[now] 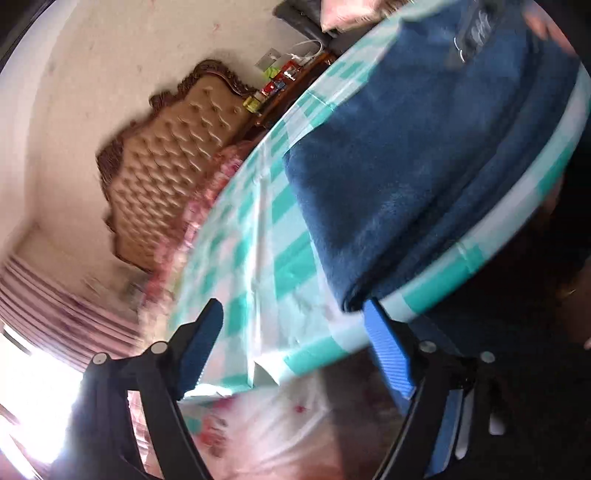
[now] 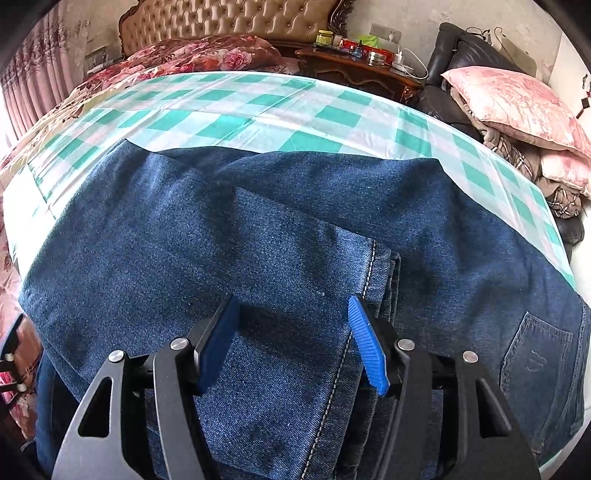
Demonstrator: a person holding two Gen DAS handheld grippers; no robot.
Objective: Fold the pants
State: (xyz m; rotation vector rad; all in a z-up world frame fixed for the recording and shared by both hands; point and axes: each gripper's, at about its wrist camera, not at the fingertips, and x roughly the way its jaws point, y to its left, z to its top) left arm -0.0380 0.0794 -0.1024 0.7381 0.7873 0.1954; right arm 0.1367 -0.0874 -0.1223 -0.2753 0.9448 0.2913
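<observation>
Blue denim pants (image 2: 258,236) lie on a table with a green-and-white checked cloth (image 2: 229,110). They are folded over, with a hemmed leg end (image 2: 380,273) lying on top and a back pocket (image 2: 535,354) at the right. My right gripper (image 2: 293,310) is open just above the denim, its blue pads either side of the leg end near the hem. In the tilted, blurred left wrist view the pants (image 1: 413,158) lie on the cloth (image 1: 258,229). My left gripper (image 1: 293,314) is open and empty at the table's edge, its right fingertip (image 1: 373,314) by the fold's corner.
A bed with a tufted headboard (image 2: 229,22) and floral bedding (image 2: 192,55) stands behind the table. A wooden nightstand (image 2: 362,70) holds jars and boxes. A black chair with pink pillows (image 2: 509,103) is at the right. Pink curtains (image 2: 26,81) hang at the left.
</observation>
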